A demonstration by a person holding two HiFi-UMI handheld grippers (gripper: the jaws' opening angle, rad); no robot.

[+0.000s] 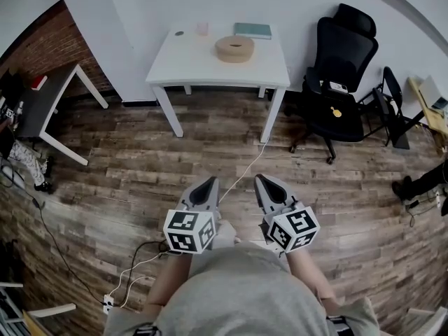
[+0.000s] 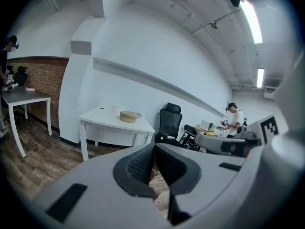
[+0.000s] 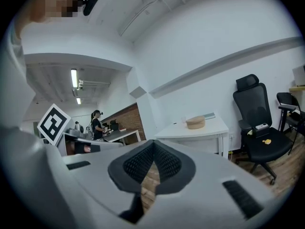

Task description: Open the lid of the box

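A round tan box with its lid on sits on a white table by the far wall. It shows small in the left gripper view as the box and in the right gripper view as the box. My left gripper and right gripper are held side by side close to the body, over the wood floor, far short of the table. Both are shut with nothing between the jaws, as seen on the left gripper and the right gripper.
On the table also lie a green book, a small cup and a dark disc. A black office chair stands right of the table, a dark desk at the left. Cables trail on the floor. A person stands far off.
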